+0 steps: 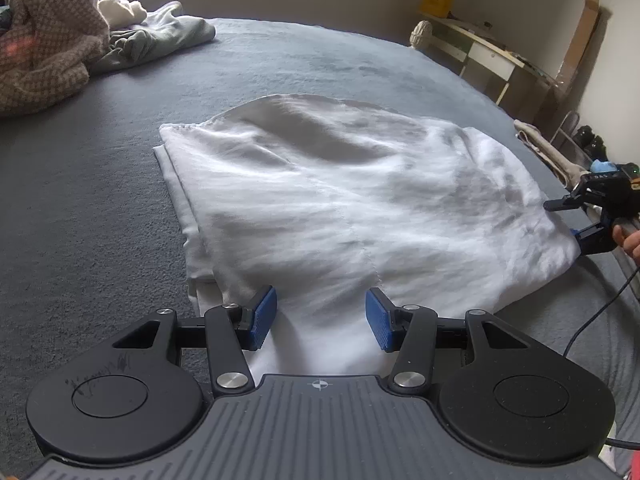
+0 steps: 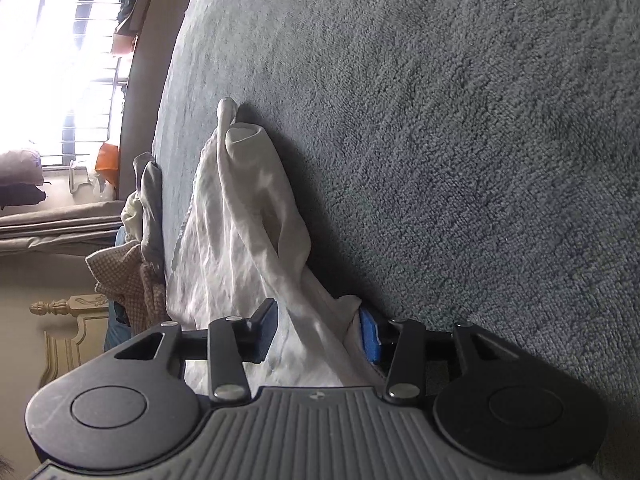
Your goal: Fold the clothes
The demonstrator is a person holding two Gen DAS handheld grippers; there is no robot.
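White garment (image 1: 340, 200) lies mid-bed on the grey bedspread (image 1: 80, 200), layered at its 9 o'clock edge, so at least partly folded. Left gripper (image 1: 320, 318) spread wide over the near hem, gripping nothing. Right gripper (image 2: 316, 332) at 3 o'clock, jaws apart astride a raised fold, seemingly placed to pinch that edge. Unfolded clothes pile (image 1: 44, 40) at 10 o'clock.

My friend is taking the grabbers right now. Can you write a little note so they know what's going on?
Left gripper: open, fingers either side of the white garment's near edge, not pinching.
Right gripper: open, cloth between its fingers at the garment's right edge.
Garment lies partly folded on the grey bed cover.
Left: close both grippers, finish folding. Unfolded clothes pile waits at the far left.
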